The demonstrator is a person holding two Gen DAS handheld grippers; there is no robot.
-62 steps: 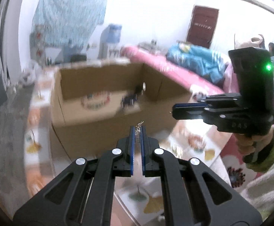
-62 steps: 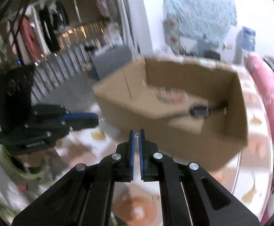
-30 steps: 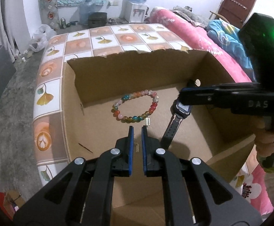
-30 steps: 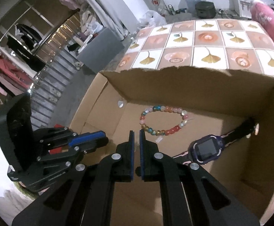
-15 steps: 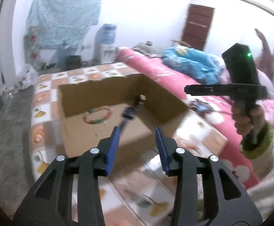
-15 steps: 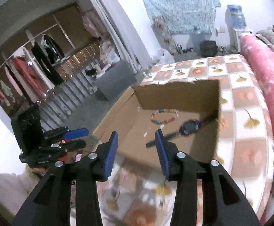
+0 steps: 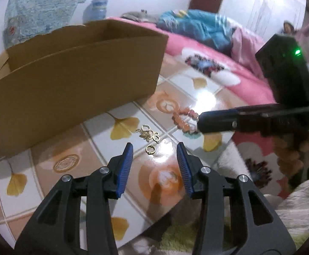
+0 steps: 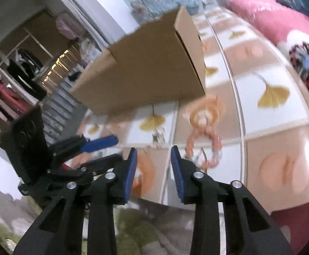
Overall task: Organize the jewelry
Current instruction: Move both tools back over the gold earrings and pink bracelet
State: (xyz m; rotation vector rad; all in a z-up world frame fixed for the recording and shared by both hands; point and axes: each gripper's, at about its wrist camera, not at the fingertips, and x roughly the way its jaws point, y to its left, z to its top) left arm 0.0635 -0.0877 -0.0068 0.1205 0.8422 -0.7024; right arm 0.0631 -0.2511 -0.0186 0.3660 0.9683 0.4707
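Observation:
My left gripper (image 7: 154, 148) is open and empty, low over the tiled table, just short of several small gold earrings (image 7: 148, 136). A pink beaded bracelet (image 7: 183, 120) lies to their right, partly hidden by my right gripper's finger (image 7: 220, 120). In the right wrist view my right gripper (image 8: 153, 152) is open and empty, with the bracelet (image 8: 203, 146) just right of its tip and the earrings (image 8: 158, 137) ahead. The cardboard box (image 7: 69, 74) stands behind; its inside is hidden.
The table (image 7: 65, 165) has a glossy ginkgo-leaf tile top, and its front edge is close under both grippers. A pink bed (image 7: 207, 63) lies to the right. A green rug (image 8: 133, 223) is below the table edge. The right wrist view is blurred.
Both grippers have dropped from high above the box to low over the table in front of it. The jaws stay open. The box's contents are out of sight now.

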